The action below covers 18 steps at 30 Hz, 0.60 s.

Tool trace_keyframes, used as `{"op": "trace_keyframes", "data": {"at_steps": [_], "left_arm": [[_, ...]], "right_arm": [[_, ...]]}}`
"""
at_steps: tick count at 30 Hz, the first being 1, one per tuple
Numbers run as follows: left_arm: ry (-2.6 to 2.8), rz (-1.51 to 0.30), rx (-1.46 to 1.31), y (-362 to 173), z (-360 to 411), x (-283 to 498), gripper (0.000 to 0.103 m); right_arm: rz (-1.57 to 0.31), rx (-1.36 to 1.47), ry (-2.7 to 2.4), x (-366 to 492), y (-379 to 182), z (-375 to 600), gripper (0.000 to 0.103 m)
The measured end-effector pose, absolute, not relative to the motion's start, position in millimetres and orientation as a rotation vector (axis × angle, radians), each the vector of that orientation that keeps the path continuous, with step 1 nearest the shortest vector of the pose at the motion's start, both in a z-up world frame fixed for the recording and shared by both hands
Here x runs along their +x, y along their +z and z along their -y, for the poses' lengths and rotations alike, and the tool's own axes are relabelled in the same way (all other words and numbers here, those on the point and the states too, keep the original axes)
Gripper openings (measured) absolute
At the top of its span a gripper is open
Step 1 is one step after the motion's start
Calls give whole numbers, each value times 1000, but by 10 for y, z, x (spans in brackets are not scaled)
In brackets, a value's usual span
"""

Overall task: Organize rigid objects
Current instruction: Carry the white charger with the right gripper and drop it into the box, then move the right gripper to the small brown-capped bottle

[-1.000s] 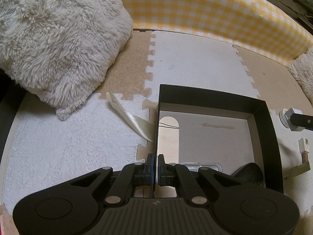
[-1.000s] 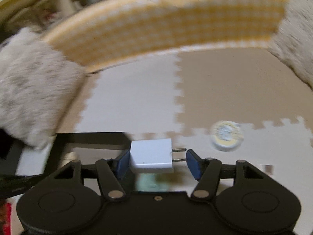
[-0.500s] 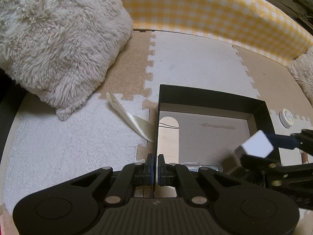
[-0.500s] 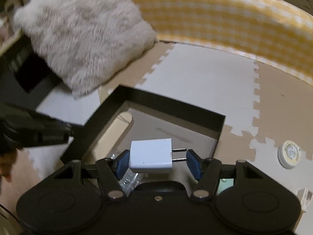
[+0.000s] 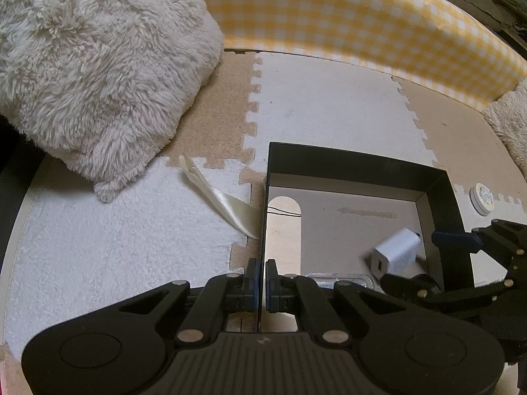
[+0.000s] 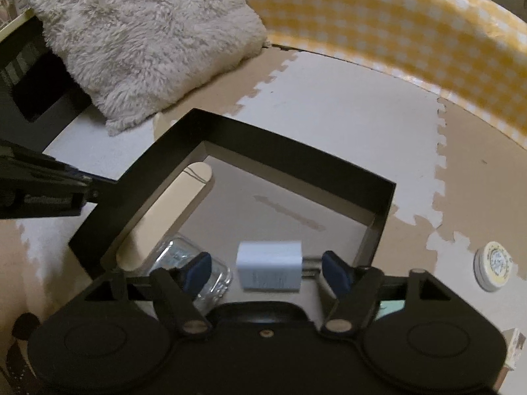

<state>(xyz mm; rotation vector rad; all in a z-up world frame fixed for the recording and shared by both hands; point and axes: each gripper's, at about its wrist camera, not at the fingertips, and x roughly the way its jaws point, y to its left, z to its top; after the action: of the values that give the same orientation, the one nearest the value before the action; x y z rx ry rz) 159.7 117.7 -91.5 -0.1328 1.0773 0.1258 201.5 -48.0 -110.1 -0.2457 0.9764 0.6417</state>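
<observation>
A black open box (image 5: 355,164) with a grey floor lies on the foam mat. My left gripper (image 5: 263,283) is shut on its thin left wall. Over the box's right side, my right gripper (image 6: 266,269) points down and its jaws are opening. The white plug charger (image 6: 268,268), blurred, hangs between the blue pads with a gap on each side. In the left wrist view the charger (image 5: 395,253) is low inside the box, by the right wall, and the right gripper (image 5: 428,263) is just beside it. A clear plastic case (image 6: 174,253) lies in the box's near corner.
A round white tin (image 5: 481,198) lies on the mat right of the box. A cream ribbon (image 5: 224,204) lies at the box's left wall. A fluffy pillow (image 5: 98,65) fills the far left. A yellow checked cushion (image 5: 346,16) borders the back.
My right gripper came in over the box and its jaws spread off the charger, which has sunk toward the box floor. The left gripper and the box have not moved.
</observation>
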Motion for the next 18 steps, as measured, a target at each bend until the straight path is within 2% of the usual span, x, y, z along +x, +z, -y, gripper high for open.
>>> {"op": "trace_keyframes", "data": {"at_steps": [18], "left_arm": [[126,-1077,-132,-915,-1174,1597,3]], "right_arm": [[-1011,-254,657,1931,-1078,462,81]]}}
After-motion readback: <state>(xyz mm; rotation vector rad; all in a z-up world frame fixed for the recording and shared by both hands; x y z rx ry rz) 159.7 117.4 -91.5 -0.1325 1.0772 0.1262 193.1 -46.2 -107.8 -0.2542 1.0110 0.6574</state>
